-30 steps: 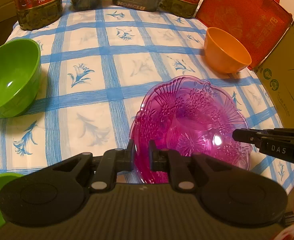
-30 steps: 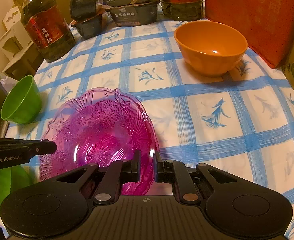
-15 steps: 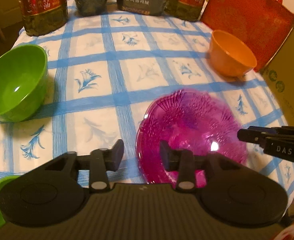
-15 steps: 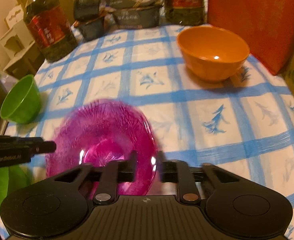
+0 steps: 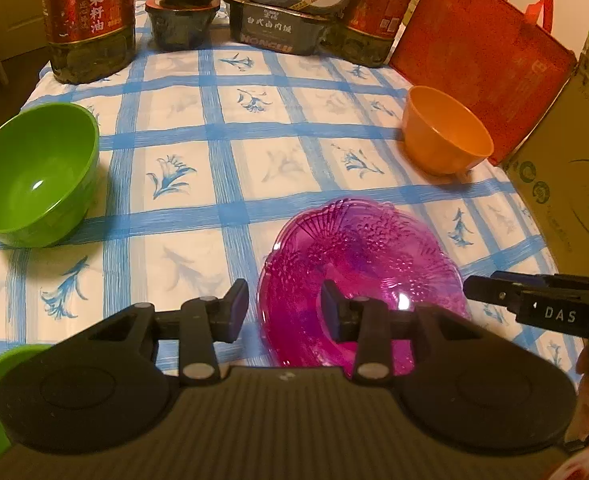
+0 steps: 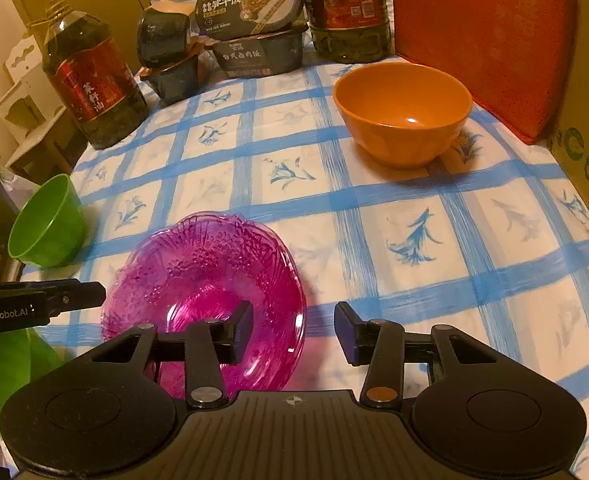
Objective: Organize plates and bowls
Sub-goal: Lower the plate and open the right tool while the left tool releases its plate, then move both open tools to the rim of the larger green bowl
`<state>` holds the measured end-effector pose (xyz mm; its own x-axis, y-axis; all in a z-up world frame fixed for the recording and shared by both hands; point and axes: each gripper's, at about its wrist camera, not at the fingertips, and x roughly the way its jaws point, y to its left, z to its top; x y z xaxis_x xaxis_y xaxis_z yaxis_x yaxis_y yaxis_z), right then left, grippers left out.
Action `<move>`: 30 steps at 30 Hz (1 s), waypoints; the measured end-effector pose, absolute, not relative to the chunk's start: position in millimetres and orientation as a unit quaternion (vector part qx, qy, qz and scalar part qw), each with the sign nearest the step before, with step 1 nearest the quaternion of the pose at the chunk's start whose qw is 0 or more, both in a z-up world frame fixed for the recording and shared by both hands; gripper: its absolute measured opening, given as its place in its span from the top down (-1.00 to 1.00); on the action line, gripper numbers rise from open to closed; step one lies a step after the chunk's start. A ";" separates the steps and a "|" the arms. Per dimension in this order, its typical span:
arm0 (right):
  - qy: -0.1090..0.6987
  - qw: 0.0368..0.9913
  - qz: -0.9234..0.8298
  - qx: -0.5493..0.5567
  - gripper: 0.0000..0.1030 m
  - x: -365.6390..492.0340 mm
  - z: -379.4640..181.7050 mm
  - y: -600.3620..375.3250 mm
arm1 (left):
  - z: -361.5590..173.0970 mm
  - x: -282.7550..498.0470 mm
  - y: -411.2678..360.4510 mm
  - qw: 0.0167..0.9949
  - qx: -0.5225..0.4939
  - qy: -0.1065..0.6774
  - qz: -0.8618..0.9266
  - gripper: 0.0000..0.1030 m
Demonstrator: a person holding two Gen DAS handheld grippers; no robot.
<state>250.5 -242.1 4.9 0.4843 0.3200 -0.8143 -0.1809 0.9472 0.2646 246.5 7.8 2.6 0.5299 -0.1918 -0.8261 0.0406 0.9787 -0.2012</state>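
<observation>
Both claws, left (image 5: 282, 306) and right (image 6: 292, 332), just opened off the translucent magenta patterned plate (image 5: 368, 264), lower centre; next, probably fetch a bowl.

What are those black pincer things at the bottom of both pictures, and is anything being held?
Each is a hand-held gripper carried by a person, with a camera on it looking along its two fingers. One picture comes from the left hand-held gripper, the other from the right hand-held gripper. Their jaws have just been opening, and both now stand open, each straddling a rim of the see-through pink patterned plastic plate without gripping it; the plate lies on the blue-checked tablecloth. A green plastic bowl stands to the left, an orange plastic bowl to the right.
</observation>
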 end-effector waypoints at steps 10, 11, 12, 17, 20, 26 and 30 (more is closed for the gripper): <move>0.485 0.859 0.143 0.082 0.02 222.0 18.7 -242.0 | 20.6 210.8 5.5 0.881 -0.072 0.461 -0.071 -0.04; 0.485 0.859 0.143 0.083 0.02 218.7 20.0 -241.8 | 22.5 205.8 5.4 0.883 -0.071 0.459 -0.070 -0.10; 0.485 0.859 0.143 0.085 0.02 215.6 21.3 -241.5 | 24.0 201.4 5.5 0.883 -0.072 0.458 -0.069 -0.14; 0.484 0.858 0.144 0.096 0.01 198.2 27.9 -242.5 | 30.2 177.4 5.6 0.887 -0.079 0.450 -0.069 -0.30; 0.483 0.857 0.144 0.101 0.01 188.0 30.7 -242.0 | 33.5 161.9 7.6 0.889 -0.087 0.446 -0.066 -0.41; 0.479 0.859 0.149 0.106 0.01 163.6 36.0 -238.0 | 39.1 131.2 11.0 0.894 -0.084 0.437 -0.055 -0.59; 0.483 0.854 0.158 0.108 0.00 148.0 35.2 -230.9 | 41.6 110.9 18.1 0.896 -0.089 0.432 -0.047 -0.63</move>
<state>148.0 -230.9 35.2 0.4833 0.3751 -0.7910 -0.1665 0.9265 0.3376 110.9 18.1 41.6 0.6227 -0.1610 -0.7657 0.0070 0.9797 -0.2003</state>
